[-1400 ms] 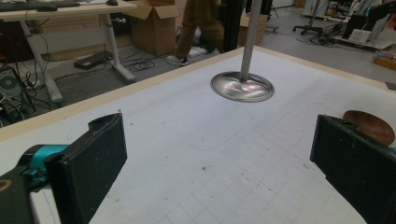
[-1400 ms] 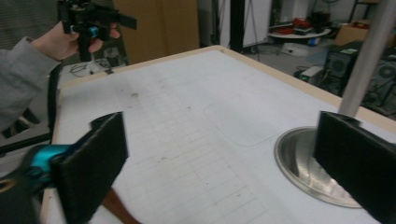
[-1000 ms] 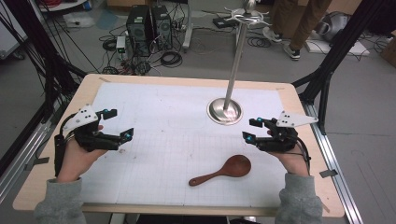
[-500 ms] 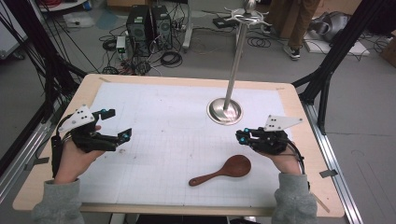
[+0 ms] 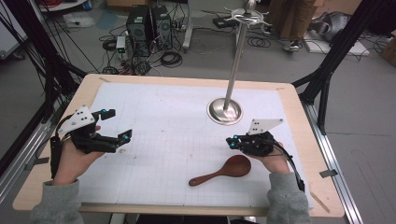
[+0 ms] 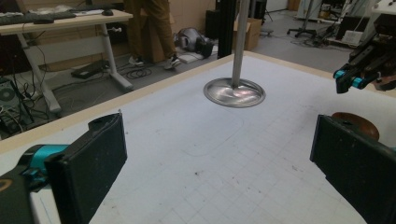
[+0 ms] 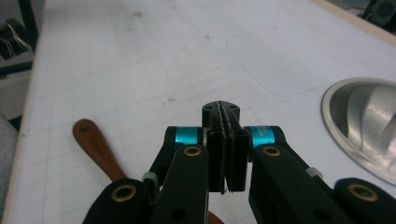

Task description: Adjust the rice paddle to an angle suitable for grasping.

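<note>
Wooden spoon lies on the counter just below the right tool, whose jaws have just closed empty; left tool stands wide open, empty.

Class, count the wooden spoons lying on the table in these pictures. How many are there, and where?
1. The wooden spoon lies near the front edge of the table, just below the right tongs, its handle pointing left. Nothing suggests another is hidden.

Closed tongs above wooden spoon
</note>
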